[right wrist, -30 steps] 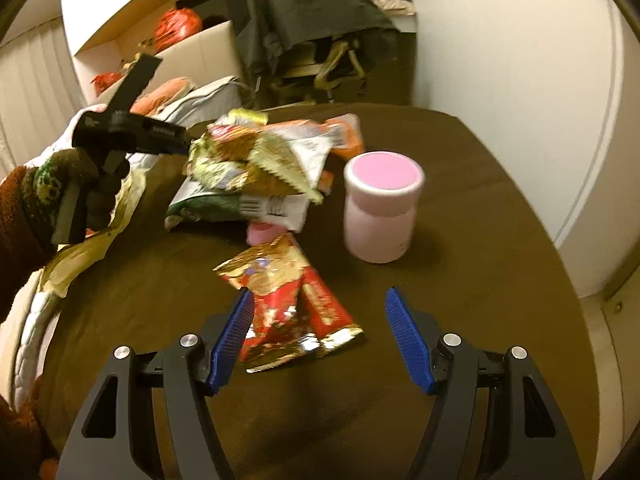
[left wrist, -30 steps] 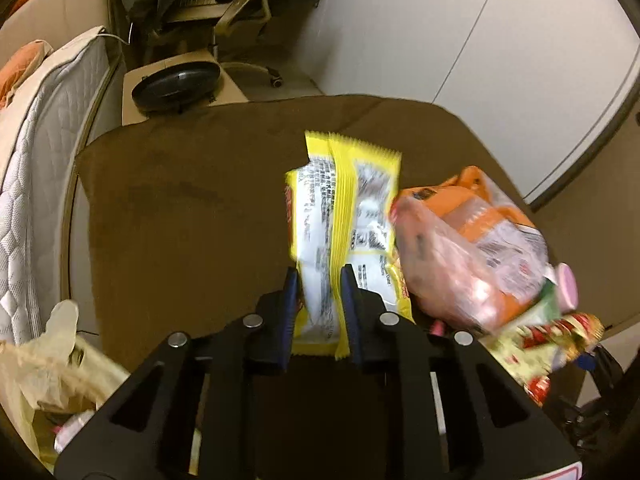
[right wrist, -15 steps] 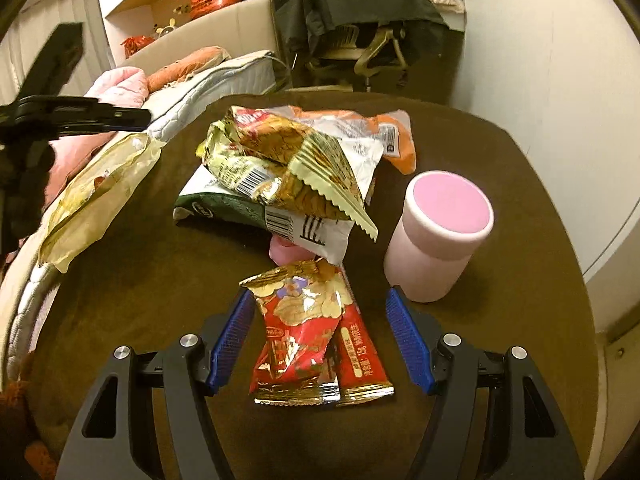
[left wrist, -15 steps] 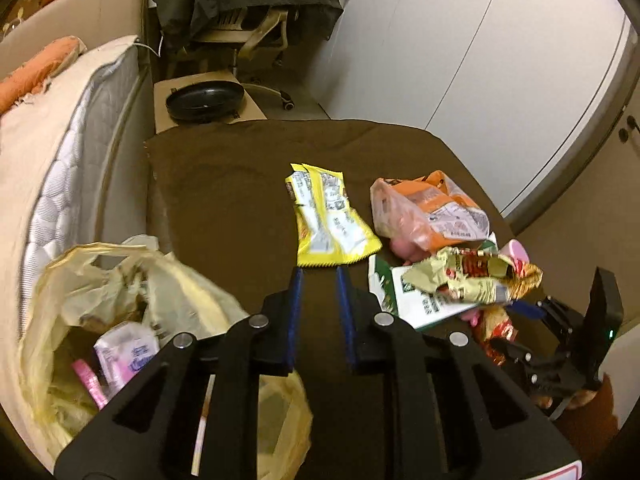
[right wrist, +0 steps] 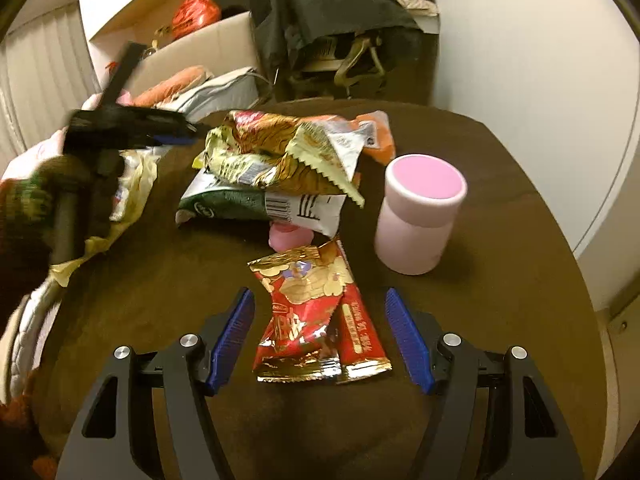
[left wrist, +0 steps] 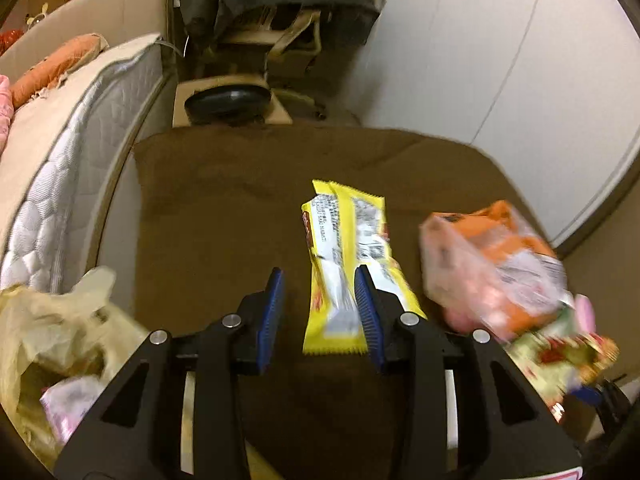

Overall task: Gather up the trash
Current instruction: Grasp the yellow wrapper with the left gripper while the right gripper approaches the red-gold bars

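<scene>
In the left wrist view the left gripper [left wrist: 319,312] fills the lower centre of the frame with its blue-padded jaws spread apart and nothing between the pads but brown table [left wrist: 224,216] and the near end of the yellow wrapper [left wrist: 344,264]; that wrapper lies flat on the table, its lower edge reaching in beside the right-hand pad (whether pad and wrapper touch cannot be told, the frame being blurred); to the right of it sits an orange and clear bag [left wrist: 492,264], and lower right a blurred heap of further wrappers; at the lower left edge a pale yellow plastic bag [left wrist: 52,320] gapes open beside the table, with a white mattress [left wrist: 68,184] above it.

In the right wrist view the right gripper [right wrist: 320,336] stands at the bottom of the frame, jaws wide and gripping nothing; between its pads lie the red and gold wrappers [right wrist: 316,312], flat on the table [right wrist: 500,264]; just above them a small pink object shows under a pile of crumpled snack bags [right wrist: 280,164] at centre; right of centre a pink cylindrical container [right wrist: 420,212] stands upright, apart from the wrappers; at the left edge the left gripper [right wrist: 176,136] appears, dark and blurred, over the plastic bag [right wrist: 132,184].
</scene>
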### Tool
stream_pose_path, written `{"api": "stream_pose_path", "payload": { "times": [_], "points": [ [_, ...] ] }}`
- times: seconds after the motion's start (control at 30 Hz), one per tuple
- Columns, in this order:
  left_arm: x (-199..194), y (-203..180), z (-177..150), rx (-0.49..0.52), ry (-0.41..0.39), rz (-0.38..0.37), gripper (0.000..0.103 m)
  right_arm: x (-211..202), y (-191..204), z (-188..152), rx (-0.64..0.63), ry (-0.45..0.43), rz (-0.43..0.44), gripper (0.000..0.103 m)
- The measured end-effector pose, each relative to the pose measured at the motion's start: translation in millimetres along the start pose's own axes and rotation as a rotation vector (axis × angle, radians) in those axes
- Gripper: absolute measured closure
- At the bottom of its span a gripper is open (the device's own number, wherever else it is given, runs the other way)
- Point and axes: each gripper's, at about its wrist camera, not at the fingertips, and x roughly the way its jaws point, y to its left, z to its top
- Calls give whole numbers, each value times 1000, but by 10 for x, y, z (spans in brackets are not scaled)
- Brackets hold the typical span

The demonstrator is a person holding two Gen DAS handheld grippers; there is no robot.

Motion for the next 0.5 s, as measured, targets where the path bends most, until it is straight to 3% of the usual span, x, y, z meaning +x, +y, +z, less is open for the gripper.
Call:
{"api": "stream_pose_path", "payload": {
  "times": [0.07,0.1,0.13,0.17,0.5],
  "points": [
    [144,-8,24,-14,37,3,68,-55,-24,-18,0,-8,-3,39],
    [131,-33,37,-2,19,11,68,-80,-45,-28,3,-11,-1,39],
    [151,-58,45,14,45,-7,80,-96,-67,-36,6,-11,1,39],
    [154,-64,32,19,58,-26,82,-106,-96,-44,12,-9,2,39],
    [-647,-23,-148,20,-6,-75,87,8,-70,-6,-14,33,26,39]
  ]
}}
